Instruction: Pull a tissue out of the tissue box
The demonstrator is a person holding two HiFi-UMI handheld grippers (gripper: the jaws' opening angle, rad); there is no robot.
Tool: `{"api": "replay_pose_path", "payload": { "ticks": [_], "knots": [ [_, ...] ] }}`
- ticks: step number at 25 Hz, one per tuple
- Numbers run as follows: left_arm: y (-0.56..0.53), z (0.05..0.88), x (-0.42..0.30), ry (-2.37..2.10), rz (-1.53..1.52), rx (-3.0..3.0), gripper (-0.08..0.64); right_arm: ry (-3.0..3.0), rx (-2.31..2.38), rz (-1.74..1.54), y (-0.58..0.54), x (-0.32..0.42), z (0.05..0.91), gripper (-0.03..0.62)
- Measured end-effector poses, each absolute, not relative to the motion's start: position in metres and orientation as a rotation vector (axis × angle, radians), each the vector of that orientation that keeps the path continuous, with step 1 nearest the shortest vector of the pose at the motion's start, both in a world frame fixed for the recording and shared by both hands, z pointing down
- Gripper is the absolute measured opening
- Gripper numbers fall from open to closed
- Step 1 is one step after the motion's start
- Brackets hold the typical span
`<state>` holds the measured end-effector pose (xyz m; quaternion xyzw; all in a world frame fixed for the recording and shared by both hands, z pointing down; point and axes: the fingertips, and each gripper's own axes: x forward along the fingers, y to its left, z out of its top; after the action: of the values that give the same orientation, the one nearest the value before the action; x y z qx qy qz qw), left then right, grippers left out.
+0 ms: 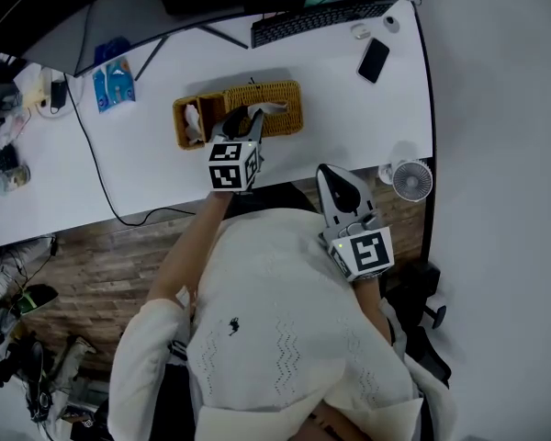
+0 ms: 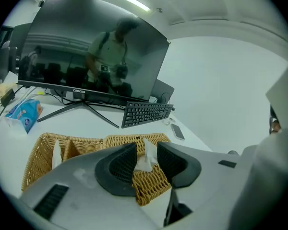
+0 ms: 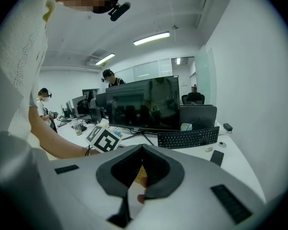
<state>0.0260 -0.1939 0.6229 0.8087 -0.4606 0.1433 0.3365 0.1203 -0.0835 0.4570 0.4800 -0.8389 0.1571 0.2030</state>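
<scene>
While right gripper (image 3: 142,147) idles with fingers (image 3: 158,171) closed on nothing, left gripper (image 2: 146,148) holds fingers (image 2: 122,164) parted either side of the tissue (image 2: 143,164) standing from the wicker tissue box (image 2: 148,186) on the white surface (image 2: 101,126): item judged light, soft, tearable; best pinched low on its tuft.

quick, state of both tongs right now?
Left tongs: open, straddling the tissue, not clamped on it.
Right tongs: closed, empty.

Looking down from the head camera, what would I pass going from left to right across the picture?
A blue packet → wicker tissue box → black phone → small white fan.
</scene>
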Motion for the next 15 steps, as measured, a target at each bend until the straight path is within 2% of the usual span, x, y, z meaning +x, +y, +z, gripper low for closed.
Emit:
{"api": "replay_pose_path", "payload": {
  "ticks": [1,3,4,15],
  "knots": [
    [-0.195,0.623,0.026,-1.214,0.390,2.116,0.122,-2.339,1.342,0.439,-0.083,0.121,0.457,0.002],
    [-0.197,0.622,0.025,-1.255,0.428,2.145,0.029,-2.338,1.345,0.437,-0.084,0.121,0.457,0.002],
    [-0.198,0.619,0.025,-1.267,0.444,2.166,0.018,-2.339,1.345,0.437,-0.085,0.121,0.457,0.002],
    [-0.177,0.594,0.035,-1.245,0.583,2.409,0.014,-2.379,1.303,0.422,-0.092,0.114,0.457,0.002]
  ]
}}
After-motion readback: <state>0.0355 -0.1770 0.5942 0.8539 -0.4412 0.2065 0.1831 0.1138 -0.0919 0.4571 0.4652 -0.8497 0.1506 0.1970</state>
